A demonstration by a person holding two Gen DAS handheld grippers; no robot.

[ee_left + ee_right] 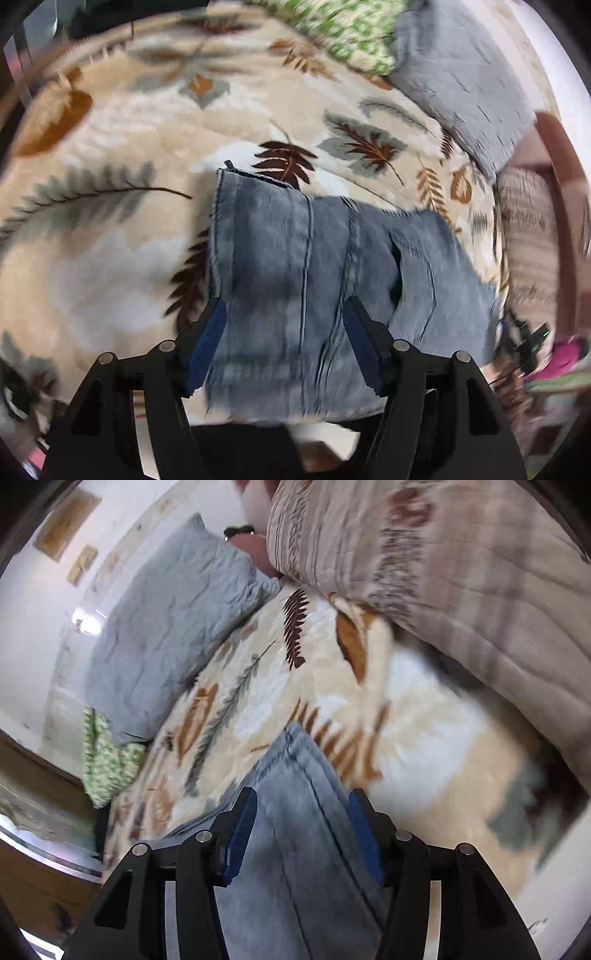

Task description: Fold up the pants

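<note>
Faded blue jeans (pixel 314 280) lie folded in a rough rectangle on a beige leaf-print blanket (pixel 122 229). My left gripper (pixel 286 310) is open over the near edge of the jeans, its blue pads (pixel 207 350) spread apart with denim showing between them. In the right wrist view the jeans (pixel 295 834) run away from me as a narrow folded stack on the blanket (pixel 424 738). My right gripper (pixel 301 801) is open above them, pads (pixel 242 834) wide apart. I cannot tell whether either gripper touches the fabric.
A grey pillow (pixel 469 77) and a green patterned cloth (pixel 354 33) lie at the far side of the bed. A bulky beige quilt (pixel 461 561) is piled at the right. White wall (pixel 26 620) lies behind the pillow (pixel 166 624). A pink item (pixel 565 356) sits at the right edge.
</note>
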